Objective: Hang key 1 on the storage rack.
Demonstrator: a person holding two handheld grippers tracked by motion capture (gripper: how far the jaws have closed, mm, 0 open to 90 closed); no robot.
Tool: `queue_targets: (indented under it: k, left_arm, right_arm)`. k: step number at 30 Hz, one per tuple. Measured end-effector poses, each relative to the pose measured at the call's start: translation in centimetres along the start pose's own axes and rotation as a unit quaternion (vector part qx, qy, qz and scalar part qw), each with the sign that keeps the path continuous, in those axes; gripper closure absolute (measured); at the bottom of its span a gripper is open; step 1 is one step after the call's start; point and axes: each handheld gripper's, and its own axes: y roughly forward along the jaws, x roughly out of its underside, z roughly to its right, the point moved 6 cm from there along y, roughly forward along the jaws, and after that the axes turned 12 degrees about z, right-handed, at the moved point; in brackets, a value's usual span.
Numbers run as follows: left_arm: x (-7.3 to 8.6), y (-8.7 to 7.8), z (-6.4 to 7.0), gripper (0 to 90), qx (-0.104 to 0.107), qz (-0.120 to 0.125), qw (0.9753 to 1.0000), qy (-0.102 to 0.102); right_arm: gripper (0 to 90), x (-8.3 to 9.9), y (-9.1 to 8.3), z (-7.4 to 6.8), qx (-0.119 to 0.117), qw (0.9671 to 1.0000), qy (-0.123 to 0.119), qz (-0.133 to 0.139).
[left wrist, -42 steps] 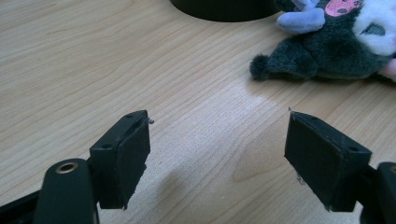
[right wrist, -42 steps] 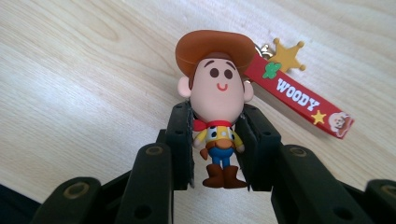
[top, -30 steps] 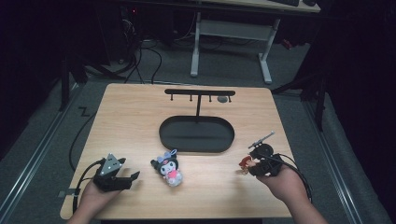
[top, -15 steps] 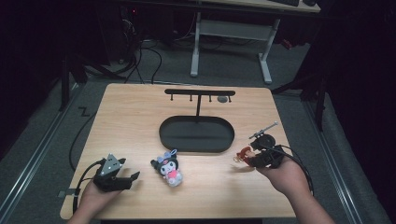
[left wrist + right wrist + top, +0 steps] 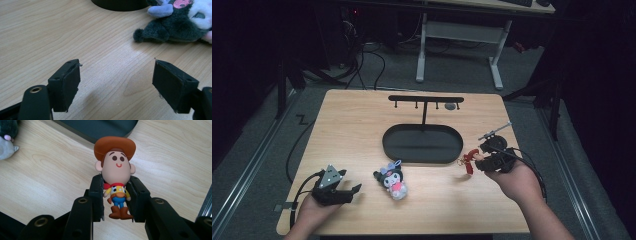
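The right claw (image 5: 116,195) was clamped on the cowboy figure (image 5: 115,170), apparently just above the worktop (image 5: 362,130). The left claw (image 5: 116,82) stood wide open, empty, plush toy (image 5: 180,22) ahead.

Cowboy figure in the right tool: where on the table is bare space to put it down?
The wood left of the black tray, up to the table edge, is free. So is the front strip between the plush toy and the right tool, which holds the cowboy figure. It is crowded around the tray and hook stand.
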Motion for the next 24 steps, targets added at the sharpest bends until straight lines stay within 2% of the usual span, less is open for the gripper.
queue_targets:
  k: [24]
  left_arm:
    - [0.0, 0.0, 0.0, 22.9, 0.001, 0.002, 1.0000, -0.002]
  right_arm:
    - [69.1, -3.6, -1.7, 0.4, 0.008, 0.9995, 0.006, 0.030]
